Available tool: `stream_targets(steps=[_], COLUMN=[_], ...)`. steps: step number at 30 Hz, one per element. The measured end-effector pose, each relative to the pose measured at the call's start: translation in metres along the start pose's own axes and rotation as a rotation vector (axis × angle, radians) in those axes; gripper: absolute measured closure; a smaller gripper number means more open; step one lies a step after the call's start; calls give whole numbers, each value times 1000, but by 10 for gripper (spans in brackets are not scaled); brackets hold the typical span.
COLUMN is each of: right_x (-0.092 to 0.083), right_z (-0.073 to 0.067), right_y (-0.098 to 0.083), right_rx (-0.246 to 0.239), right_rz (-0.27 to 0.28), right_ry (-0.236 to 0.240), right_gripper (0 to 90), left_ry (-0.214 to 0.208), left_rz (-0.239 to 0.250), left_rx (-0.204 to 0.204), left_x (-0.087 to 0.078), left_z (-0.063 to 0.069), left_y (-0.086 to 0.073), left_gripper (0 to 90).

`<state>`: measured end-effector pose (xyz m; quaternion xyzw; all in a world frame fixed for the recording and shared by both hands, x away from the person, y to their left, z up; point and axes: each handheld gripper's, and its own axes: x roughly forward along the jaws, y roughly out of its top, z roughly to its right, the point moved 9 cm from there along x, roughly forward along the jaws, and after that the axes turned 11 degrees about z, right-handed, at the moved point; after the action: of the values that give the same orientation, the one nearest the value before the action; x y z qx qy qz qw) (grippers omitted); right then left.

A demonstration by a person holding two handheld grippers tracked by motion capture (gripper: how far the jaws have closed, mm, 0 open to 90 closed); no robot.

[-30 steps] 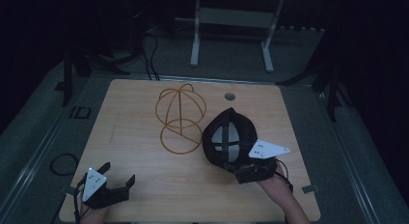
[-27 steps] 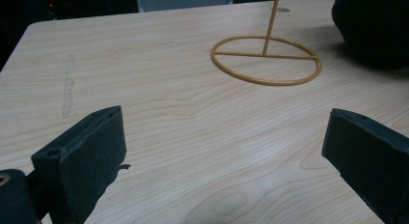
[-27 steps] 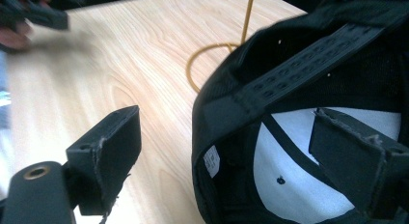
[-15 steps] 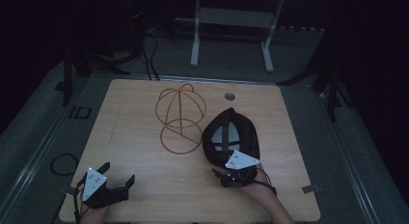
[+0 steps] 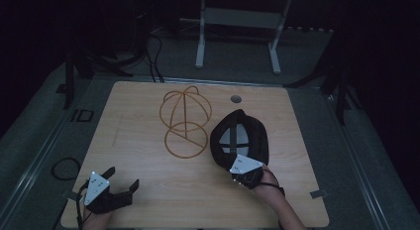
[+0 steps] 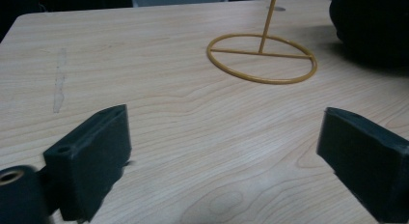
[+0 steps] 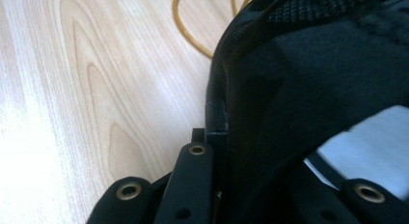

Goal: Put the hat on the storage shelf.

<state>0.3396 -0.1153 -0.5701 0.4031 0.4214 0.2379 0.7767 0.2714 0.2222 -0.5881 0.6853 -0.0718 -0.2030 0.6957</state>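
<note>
1. Compared with the frame a second ago, the right gripper (image 5: pixel 241 171) has shifted left and inward along the near edge of the black cap (image 5: pixel 240 141); the cap and the gold wire stand (image 5: pixel 185 123) have not moved, and the left gripper (image 5: pixel 116 183) rests in the same place at the lower left of the frame.
2. Right gripper state: in the right gripper view the jaws sit close together with the cap's rim between them. It appears clamped on the rim, though the far jaw is partly hidden by fabric.
3. Left gripper state: jaws spread wide with nothing between them, low over the table (image 5: pixel 138 106).
4. Cap location: right of centre in the high view, opening upward, just beside the stand's base ring.
5. Probable step: securing the cap for lifting, possibly onto the stand. Recommended practice: confirm the rim is seated deep in the jaws before raising; lift vertically so the fabric clears the ring.
6. Surface: pale wood-grain tabletop with a grommet hole (image 5: pixel 236 98) at the upper centre.
7. Room: dark; a grey frame (image 5: pixel 237 22) and cables occupy the floor beyond.
</note>
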Motion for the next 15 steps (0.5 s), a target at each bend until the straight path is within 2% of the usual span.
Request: stream_targets(steps=[5, 10, 15], right_x=[-15, -36, -53], right_z=[11, 19, 23], right_y=[10, 25, 38], right_rx=[-20, -24, -21], right_rz=[22, 67, 114], right_ry=[-12, -16, -13], right_gripper=[881, 882, 882], left_ry=[0, -10, -62], left_rz=[-8, -24, -42], left_rx=[1, -14, -36], left_x=[0, 2, 6], left_z=[0, 2, 12], left_y=[0, -1, -2], left_gripper=[59, 59, 48])
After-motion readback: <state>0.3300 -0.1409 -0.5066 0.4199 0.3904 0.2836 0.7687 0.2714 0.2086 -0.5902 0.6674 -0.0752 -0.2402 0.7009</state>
